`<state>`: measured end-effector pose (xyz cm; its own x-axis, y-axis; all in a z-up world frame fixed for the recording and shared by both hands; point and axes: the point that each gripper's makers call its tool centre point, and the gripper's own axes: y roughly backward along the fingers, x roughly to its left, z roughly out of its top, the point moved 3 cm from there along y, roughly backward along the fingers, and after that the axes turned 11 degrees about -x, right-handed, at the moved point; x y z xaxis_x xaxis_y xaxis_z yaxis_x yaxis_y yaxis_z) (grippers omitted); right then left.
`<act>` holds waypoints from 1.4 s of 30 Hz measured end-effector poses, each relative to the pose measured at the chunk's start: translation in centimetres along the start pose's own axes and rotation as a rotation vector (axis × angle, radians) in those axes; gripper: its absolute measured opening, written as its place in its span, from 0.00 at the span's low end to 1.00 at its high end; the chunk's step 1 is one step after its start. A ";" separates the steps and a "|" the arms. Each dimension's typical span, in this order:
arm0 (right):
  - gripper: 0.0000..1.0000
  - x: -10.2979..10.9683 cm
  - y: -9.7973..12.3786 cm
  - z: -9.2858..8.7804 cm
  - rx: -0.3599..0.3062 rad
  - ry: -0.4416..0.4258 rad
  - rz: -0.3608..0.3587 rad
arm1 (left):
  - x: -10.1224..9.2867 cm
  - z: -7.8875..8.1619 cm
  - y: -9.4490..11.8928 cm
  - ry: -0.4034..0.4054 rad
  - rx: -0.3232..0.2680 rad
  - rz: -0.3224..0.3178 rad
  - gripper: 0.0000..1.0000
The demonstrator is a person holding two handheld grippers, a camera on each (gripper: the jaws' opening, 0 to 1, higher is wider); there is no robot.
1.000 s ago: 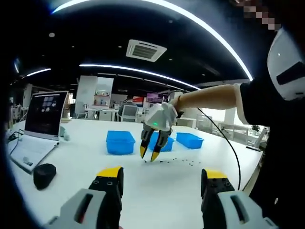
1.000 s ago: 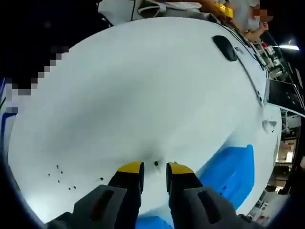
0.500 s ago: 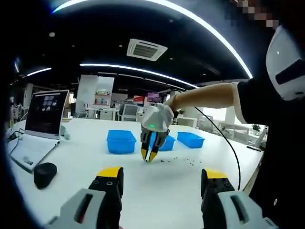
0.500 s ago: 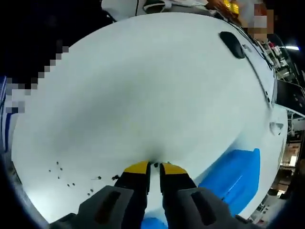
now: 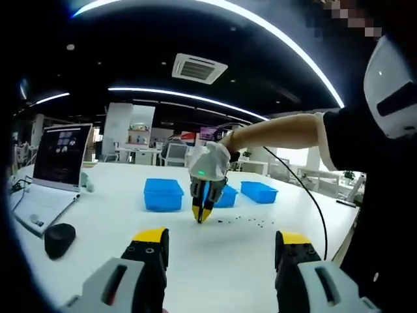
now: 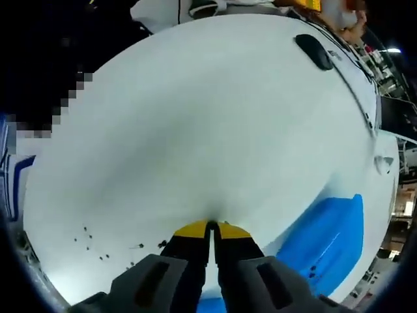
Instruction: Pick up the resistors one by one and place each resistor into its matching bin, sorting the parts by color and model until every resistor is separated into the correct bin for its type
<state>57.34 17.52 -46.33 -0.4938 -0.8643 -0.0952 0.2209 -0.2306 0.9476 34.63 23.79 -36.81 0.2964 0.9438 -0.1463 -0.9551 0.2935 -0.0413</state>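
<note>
Right gripper (image 6: 212, 226): jaws pressed together, tips on or just above the table (image 6: 195, 117); whether a resistor is caught between them cannot be told. In the left gripper view the same tool (image 5: 202, 214) points down at the table, tips together, held by a hand in a white glove (image 5: 207, 161).
Left gripper (image 5: 221, 242): jaws wide apart, nothing between them, held over the near table, well apart from the right gripper.
Resistors (image 6: 91, 238): small dark specks loose on the table, left of the right gripper's tips; a few more lie just beside the tips (image 6: 161, 244). In the left gripper view they are strewn to the right of the right gripper's tips (image 5: 251, 221).
Bins: three blue ones beyond the right gripper in the left gripper view: left bin (image 5: 163, 194), middle bin (image 5: 227, 195) partly behind the gripper, right bin (image 5: 258, 192). In the right gripper view one bin (image 6: 322, 244) sits just right of the tips.
Laptop (image 5: 57, 163): open, at the table's left edge.
Mouse (image 5: 58, 239): black, near the laptop.
Cable (image 5: 306, 199): runs from the right gripper down past the person's arm.
</note>
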 end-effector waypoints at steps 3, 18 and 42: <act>0.06 0.0 0.9 0.4 -0.046 -0.035 -0.057 | 0.0 0.1 0.1 0.002 -0.004 0.000 0.67; 0.06 7.4 14.8 3.9 -0.723 -0.514 -0.744 | -0.6 1.1 -1.6 -0.013 -0.044 -0.050 0.67; 0.06 25.7 21.4 4.7 -0.804 -0.860 -1.881 | -3.3 2.1 -3.3 -0.067 -0.026 -0.101 0.67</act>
<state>45.43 -7.49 -27.02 -0.5792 0.8022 -0.1453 -0.7253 -0.5884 -0.3575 36.79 20.07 -34.13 0.3902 0.9178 -0.0738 -0.9197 0.3847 -0.0781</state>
